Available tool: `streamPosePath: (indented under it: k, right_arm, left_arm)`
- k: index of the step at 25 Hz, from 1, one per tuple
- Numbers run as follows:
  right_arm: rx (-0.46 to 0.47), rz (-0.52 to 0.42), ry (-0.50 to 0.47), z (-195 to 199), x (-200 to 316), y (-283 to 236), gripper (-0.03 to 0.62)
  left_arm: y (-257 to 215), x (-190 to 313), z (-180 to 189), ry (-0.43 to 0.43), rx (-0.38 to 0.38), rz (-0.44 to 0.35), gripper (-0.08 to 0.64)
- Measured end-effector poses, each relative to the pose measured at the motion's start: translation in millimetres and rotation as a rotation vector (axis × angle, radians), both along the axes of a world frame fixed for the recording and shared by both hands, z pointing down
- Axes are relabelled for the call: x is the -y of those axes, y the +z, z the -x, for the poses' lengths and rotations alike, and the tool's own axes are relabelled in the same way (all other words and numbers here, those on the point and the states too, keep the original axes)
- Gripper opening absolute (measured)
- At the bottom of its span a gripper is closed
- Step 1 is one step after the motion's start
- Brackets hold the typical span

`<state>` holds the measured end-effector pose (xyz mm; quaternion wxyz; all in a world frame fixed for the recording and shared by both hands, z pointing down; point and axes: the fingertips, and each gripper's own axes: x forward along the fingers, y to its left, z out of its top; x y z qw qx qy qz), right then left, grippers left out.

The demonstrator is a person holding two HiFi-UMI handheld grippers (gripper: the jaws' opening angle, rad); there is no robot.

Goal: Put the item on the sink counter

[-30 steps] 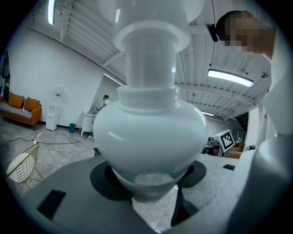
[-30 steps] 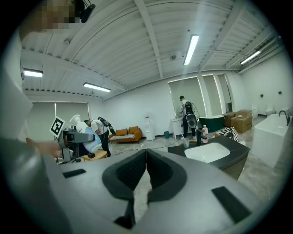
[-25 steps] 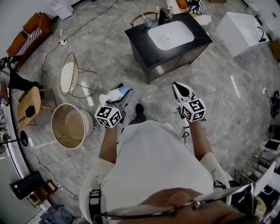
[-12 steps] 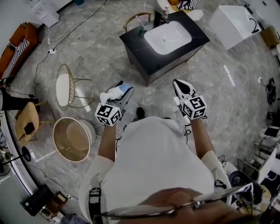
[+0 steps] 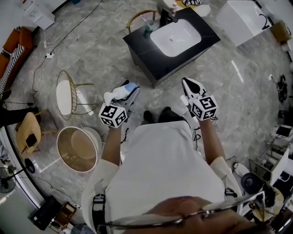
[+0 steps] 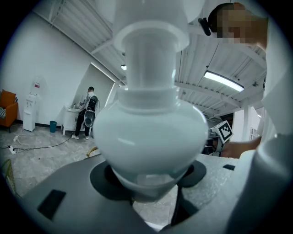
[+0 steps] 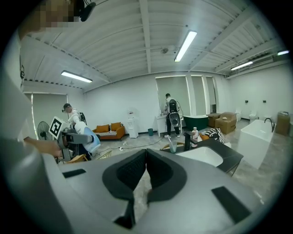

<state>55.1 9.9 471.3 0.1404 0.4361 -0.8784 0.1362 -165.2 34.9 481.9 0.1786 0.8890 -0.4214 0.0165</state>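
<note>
My left gripper (image 5: 127,93) is shut on a white bottle with a pale blue body (image 5: 120,94), held out in front of me over the floor. In the left gripper view the bottle (image 6: 149,132) fills the frame, lodged between the jaws. My right gripper (image 5: 188,85) is shut with nothing in it; its pads meet in the right gripper view (image 7: 145,158). The black sink counter (image 5: 143,42) with a white basin (image 5: 176,36) stands ahead, well apart from both grippers. It also shows in the right gripper view as a counter (image 7: 219,154).
A cup (image 5: 149,25), a dark faucet (image 5: 165,16) and a small bottle (image 5: 173,6) stand at the counter's back edge. A white bathtub (image 5: 238,16) is at right. A wire chair (image 5: 66,96) and a round tub (image 5: 78,148) are at left. A person (image 7: 173,114) stands far off.
The person has stepped forward: the chair and round tub slid left and down in the head view. Both grippers keep their pose, the left one still holding the bottle.
</note>
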Motion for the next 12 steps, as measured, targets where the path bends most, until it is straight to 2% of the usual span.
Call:
streamPosePath:
  k: [7, 12]
  right_arm:
    - [0.025, 0.037, -0.007, -4, 41, 20, 0.005]
    - [0.024, 0.048, -0.044, -11, 83, 26, 0.005]
  left_arm:
    - [15, 40, -16, 0.007, 0.005, 0.035, 0.247]
    - [17, 73, -33, -0.024, 0.0, 0.055, 0.247]
